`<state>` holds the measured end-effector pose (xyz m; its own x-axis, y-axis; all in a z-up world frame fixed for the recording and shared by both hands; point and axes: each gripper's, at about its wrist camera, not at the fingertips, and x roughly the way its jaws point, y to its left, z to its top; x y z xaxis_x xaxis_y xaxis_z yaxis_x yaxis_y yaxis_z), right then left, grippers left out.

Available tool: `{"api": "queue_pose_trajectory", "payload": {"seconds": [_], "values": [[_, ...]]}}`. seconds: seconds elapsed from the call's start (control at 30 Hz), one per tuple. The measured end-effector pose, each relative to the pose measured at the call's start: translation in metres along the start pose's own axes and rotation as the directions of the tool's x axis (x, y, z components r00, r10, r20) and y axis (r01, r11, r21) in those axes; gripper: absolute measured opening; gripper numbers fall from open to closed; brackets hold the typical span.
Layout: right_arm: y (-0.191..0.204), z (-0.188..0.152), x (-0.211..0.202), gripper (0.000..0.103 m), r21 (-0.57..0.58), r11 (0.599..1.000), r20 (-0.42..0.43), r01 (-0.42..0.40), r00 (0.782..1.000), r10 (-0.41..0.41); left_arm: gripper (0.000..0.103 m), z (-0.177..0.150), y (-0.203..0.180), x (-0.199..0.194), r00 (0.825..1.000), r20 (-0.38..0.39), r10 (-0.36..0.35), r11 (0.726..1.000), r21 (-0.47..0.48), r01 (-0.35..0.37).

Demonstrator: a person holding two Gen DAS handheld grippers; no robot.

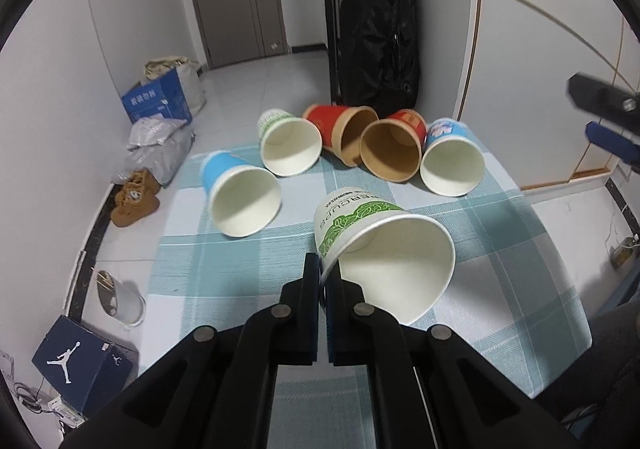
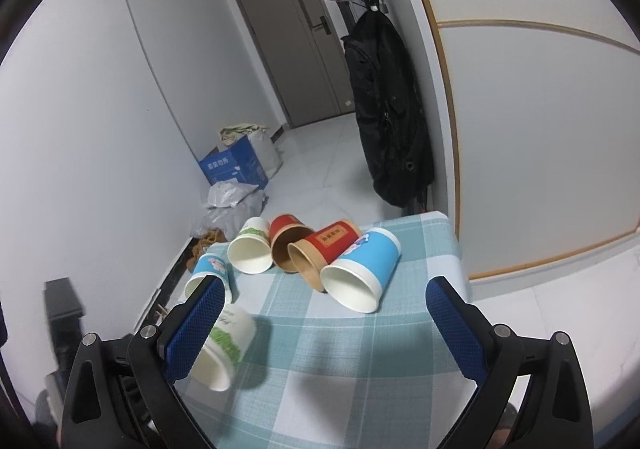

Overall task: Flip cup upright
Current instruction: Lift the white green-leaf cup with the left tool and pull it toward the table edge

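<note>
- Left claw (image 1: 323, 281) is pinching the rim wall of the white paper cup with green print (image 1: 360, 225), lying tilted near the checked worktop's (image 1: 500, 249) front edge.
- Right claw (image 2: 324, 325) is hanging spread, holding nothing.
- Next move, probably: rotating the cup's mouth upward.

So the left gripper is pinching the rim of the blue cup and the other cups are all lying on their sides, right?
Not quite. The left gripper is pinching the rim of the white cup with green print, not a blue one; the left wrist view shows it. The two blue cups lie untouched on the checked cloth. The rest is right: the other cups all lie on their sides.
</note>
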<state>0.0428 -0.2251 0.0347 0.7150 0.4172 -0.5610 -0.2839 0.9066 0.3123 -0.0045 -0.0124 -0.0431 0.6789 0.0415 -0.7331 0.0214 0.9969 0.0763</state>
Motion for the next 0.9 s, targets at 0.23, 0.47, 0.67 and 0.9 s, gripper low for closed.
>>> {"api": "queue_pose_trajectory", "payload": {"seconds": [0.23,0.47,0.67,0.9], "values": [[0.005,-0.008,-0.007,0.102,-0.034,0.999,0.018,0.004,1.0,-0.004,0.0,-0.01,0.006,-0.035,0.996,0.085,0.038,0.999,-0.04,-0.035],[0.003,-0.021,-0.015,0.102,-0.015,1.0,0.014,0.003,1.0,-0.003,0.0,-0.029,0.005,-0.033,0.993,0.075,0.09,0.994,-0.076,-0.084],[0.004,-0.027,-0.022,0.102,-0.017,1.0,0.02,0.01,1.0,-0.009,0.0,-0.05,-0.007,-0.009,0.994,0.0,0.106,0.993,-0.041,-0.106],[0.003,-0.029,-0.024,0.102,-0.015,1.0,0.021,0.012,1.0,-0.012,0.0,-0.06,-0.006,-0.006,0.996,-0.033,0.087,0.996,-0.032,-0.088]]}}
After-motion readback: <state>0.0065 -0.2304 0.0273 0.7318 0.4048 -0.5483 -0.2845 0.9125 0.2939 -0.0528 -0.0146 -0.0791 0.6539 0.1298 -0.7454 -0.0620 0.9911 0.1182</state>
